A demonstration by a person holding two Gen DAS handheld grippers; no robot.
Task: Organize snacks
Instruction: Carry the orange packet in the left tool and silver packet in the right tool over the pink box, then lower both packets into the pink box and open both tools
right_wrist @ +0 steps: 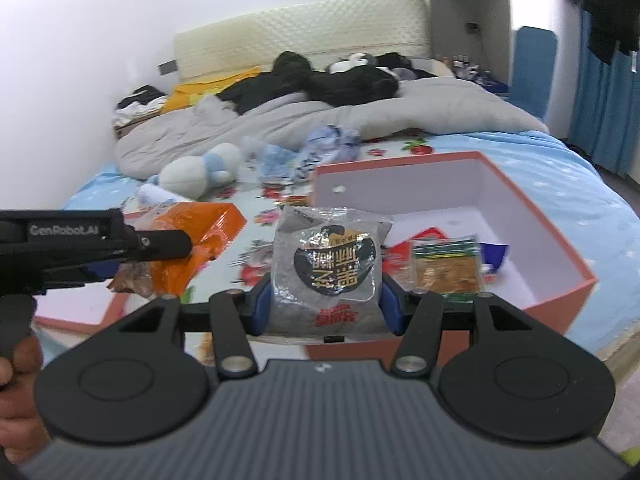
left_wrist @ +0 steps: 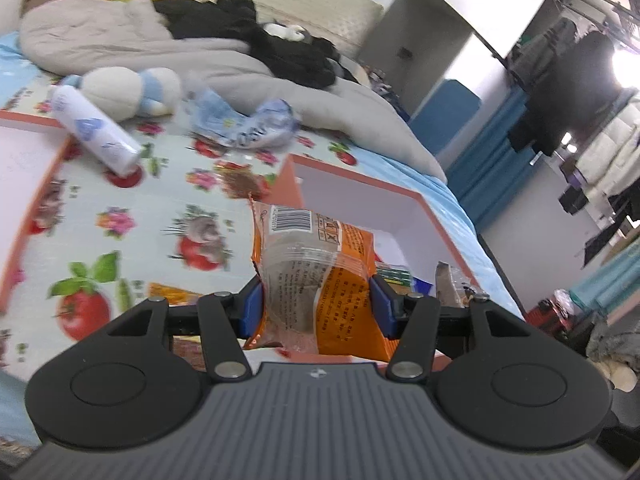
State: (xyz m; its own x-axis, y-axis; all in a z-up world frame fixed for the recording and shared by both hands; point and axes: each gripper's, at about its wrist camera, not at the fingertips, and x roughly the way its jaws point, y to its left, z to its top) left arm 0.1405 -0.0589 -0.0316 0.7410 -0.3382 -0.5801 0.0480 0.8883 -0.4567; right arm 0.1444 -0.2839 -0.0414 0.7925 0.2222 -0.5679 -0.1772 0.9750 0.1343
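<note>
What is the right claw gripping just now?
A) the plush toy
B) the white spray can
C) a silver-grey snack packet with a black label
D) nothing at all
C: in the right wrist view, the right claw has its blue pads pressed on both sides of a silver-grey snack packet, held above the orange-rimmed box.

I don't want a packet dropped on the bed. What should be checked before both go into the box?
1. Left claw clamps the orange plastic snack packet: ok.
2. Right claw clamps the grey foil snack packet: ok.
3. Orange cardboard box with white inside open on top: ok.
4. Bare floor left inside box beside the green-edged snack pack: ok.
5. Packets already above the box opening: cannot tell.
6. Claws apart from each other: ok.
</note>
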